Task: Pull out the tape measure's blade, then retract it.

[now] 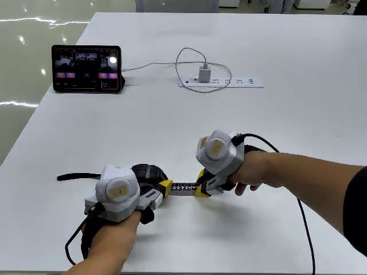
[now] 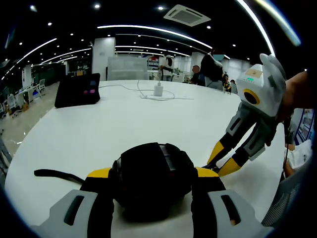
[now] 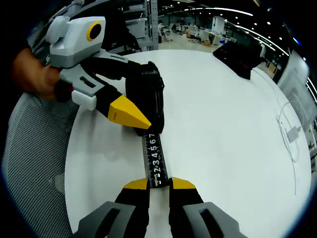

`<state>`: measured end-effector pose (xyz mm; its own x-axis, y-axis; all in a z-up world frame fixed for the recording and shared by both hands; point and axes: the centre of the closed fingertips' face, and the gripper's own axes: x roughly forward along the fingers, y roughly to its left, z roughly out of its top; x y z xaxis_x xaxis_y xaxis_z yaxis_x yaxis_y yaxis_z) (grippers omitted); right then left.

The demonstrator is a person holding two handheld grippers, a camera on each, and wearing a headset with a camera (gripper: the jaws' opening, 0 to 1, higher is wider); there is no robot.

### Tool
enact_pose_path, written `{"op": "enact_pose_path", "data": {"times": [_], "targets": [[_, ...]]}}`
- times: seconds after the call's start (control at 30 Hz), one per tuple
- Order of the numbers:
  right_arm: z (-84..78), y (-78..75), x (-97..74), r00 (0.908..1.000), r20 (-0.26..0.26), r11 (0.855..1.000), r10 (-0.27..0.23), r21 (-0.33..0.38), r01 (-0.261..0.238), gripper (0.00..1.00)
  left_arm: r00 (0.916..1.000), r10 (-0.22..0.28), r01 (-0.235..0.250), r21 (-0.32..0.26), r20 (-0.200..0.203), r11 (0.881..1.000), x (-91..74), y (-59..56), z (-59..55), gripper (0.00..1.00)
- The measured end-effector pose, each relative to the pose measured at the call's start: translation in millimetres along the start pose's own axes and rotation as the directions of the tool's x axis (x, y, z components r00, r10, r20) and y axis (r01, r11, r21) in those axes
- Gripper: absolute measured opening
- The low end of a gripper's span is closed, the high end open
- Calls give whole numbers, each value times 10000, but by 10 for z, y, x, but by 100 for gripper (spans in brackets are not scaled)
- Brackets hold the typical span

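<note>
L gripper (image 2: 153, 173) clamps tape case (image 3: 148, 91), R gripper (image 3: 158, 184) pinches blade (image 3: 152, 156)

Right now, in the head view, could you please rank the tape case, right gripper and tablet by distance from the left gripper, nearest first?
1. Tape case, held in the left gripper.
2. Right gripper, to the right, pinching the blade.
3. Tablet, far back left.

The left hand-held gripper (image 1: 158, 184) and right hand-held gripper (image 1: 200, 189) share rounded pale-grey housings, tan square labels, and black jaws with yellow tips. A black cable (image 1: 299, 209) trails from each. A dark sleeve (image 1: 358, 212) covers the right upper arm.
</note>
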<state>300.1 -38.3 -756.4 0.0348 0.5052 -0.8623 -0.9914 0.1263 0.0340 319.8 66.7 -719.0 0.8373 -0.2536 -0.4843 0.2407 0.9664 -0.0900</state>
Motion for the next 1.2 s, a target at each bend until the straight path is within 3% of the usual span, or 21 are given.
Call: {"op": "enact_pose_path", "data": {"times": [0.43, 1.2], "targets": [[35, 15, 18, 9997, 232, 9997, -26, 261, 20, 10, 10000, -7, 7, -2, 13, 10000, 10, 7, -5, 59], [162, 23, 72, 9992, 380, 9998, 92, -176, -85, 11, 10000, -17, 17, -120, 13, 9999, 13, 8, -4, 59]]}}
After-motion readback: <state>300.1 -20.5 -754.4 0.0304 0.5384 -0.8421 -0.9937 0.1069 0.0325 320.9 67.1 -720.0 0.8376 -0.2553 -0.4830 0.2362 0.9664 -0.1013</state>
